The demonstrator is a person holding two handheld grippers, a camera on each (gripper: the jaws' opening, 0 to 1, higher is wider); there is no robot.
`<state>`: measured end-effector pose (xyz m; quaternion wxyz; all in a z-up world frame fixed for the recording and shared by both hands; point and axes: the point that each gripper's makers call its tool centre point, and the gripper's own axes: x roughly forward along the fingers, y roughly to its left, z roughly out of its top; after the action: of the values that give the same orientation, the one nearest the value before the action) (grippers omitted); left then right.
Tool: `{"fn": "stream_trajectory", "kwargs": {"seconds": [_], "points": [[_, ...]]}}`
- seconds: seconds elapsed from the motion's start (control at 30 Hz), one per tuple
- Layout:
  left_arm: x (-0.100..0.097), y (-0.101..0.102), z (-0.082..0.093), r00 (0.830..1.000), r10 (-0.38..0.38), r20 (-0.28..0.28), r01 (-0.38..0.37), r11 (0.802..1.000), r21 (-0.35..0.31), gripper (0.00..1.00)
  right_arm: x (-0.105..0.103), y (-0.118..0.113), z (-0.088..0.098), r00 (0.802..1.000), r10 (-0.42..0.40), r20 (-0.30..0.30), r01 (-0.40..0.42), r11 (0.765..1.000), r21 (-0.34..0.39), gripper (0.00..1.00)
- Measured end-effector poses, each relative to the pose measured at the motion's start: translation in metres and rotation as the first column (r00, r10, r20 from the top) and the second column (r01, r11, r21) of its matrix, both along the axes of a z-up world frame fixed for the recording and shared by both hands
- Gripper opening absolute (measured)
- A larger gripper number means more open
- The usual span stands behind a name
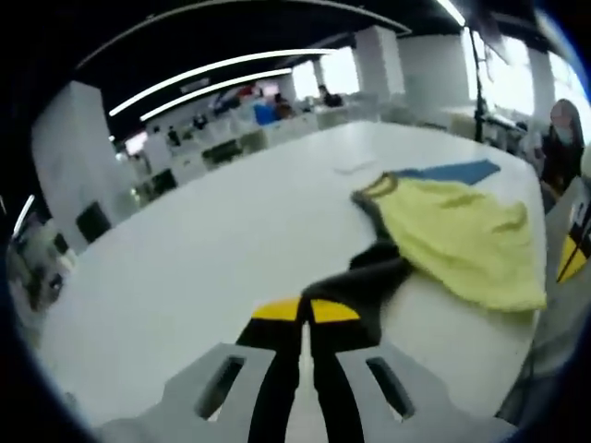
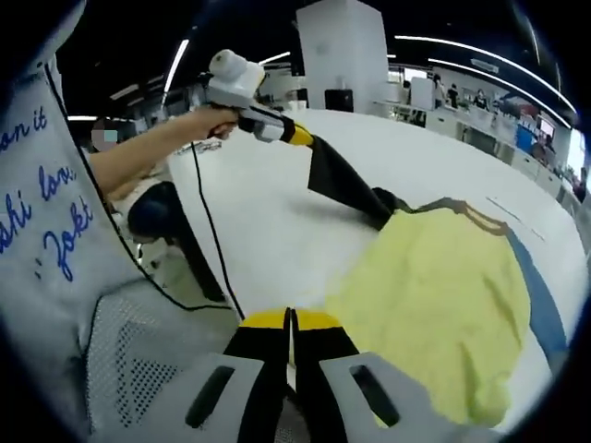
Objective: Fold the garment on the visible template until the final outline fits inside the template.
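A yellow garment (image 1: 457, 235) with a dark sleeve (image 1: 369, 277) lies on the white table (image 1: 203, 249), partly over a blue template (image 1: 457, 172). My left gripper (image 1: 305, 309) is shut on the end of the dark sleeve. In the right gripper view the left gripper (image 2: 300, 137) holds the dark sleeve (image 2: 346, 185) stretched up off the table. My right gripper (image 2: 291, 320) is shut at the near edge of the yellow garment (image 2: 434, 295), with fabric meeting its jaws. A strip of the blue template (image 2: 543, 305) shows beside the cloth. The right gripper (image 1: 572, 254) appears at the right edge.
A person's hand (image 2: 208, 120) holds the left gripper, a black cable (image 2: 211, 231) hanging from it. A white shirt with blue lettering (image 2: 46, 212) and a mesh chair (image 2: 129, 369) are near left. Desks and pillars stand beyond the table.
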<state>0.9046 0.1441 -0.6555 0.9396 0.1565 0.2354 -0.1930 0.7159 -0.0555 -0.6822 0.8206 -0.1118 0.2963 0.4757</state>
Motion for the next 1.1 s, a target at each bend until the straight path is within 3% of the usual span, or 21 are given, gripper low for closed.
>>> {"fn": "stream_trajectory", "kwargs": {"seconds": [0.23,0.43,0.7,0.8,0.97,1.1], "points": [[0.004,0.002,0.017,0.997,-0.057,0.049,0.055,0.998,0.031,0.00,0.021,0.006,0.020,0.997,-0.055,0.046,0.053,0.998,0.034,0.01],[0.012,0.022,0.032,0.995,-0.058,0.087,0.052,0.997,0.061,0.00,0.036,0.018,0.048,0.991,-0.097,0.090,0.086,0.989,0.119,0.01],[0.025,0.048,0.056,0.982,-0.049,0.185,0.021,0.989,0.147,0.00,0.033,0.030,0.038,0.990,-0.103,0.094,0.094,0.992,0.089,0.01],[0.029,0.051,0.057,0.979,-0.061,0.197,0.023,0.982,0.187,0.00,0.031,0.031,0.038,0.990,-0.108,0.094,0.100,0.991,0.086,0.01],[0.029,0.055,0.048,0.977,-0.116,0.178,0.051,0.942,0.332,0.00,0.035,0.026,0.043,0.983,-0.143,0.114,0.134,0.988,0.082,0.01],[0.017,0.051,0.035,0.978,-0.152,0.145,0.091,0.928,0.361,0.00,0.035,0.022,0.040,0.982,-0.152,0.113,0.146,0.987,0.062,0.01]]}}
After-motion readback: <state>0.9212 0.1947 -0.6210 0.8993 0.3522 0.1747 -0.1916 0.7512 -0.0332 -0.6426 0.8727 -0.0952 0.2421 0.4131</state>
